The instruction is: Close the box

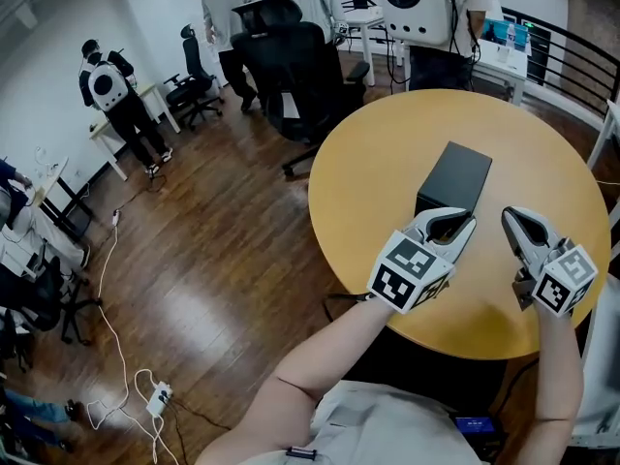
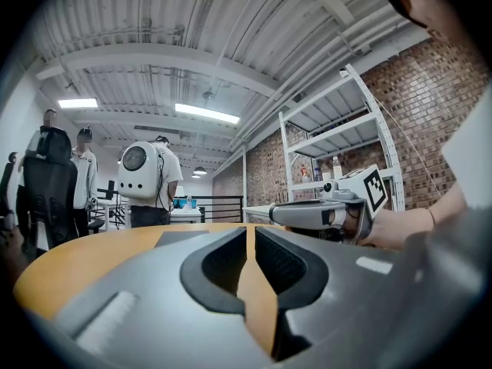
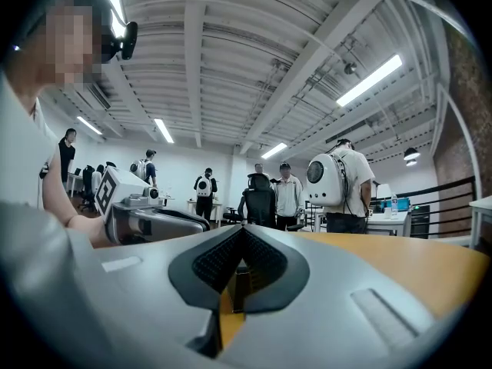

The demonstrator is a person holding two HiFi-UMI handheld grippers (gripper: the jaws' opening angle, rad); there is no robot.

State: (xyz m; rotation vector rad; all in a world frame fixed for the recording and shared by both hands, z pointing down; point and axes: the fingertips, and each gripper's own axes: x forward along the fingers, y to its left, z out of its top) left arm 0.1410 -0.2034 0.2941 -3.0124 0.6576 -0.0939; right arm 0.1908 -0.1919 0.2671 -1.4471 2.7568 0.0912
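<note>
Both tongs hover low over the round desk point(image 1: 387, 163) at the lower right of the frame, short of the black box point(image 1: 453, 175), which stands on the desk just above them. Neither touches it. The left tongs point(image 1: 453, 224) are barely ajar, a thin slit showing desk between the pads and nothing in it. The right tongs point(image 1: 515, 223) are fully closed and empty. This looks like a resting pose, not a closing push. The box top reads as flat, but whether a lid or flap is fully seated is too dark to tell. If it isn't, the next move is a reach forward and a press down on the top. The box's front side is hidden behind the left tongs.
</note>
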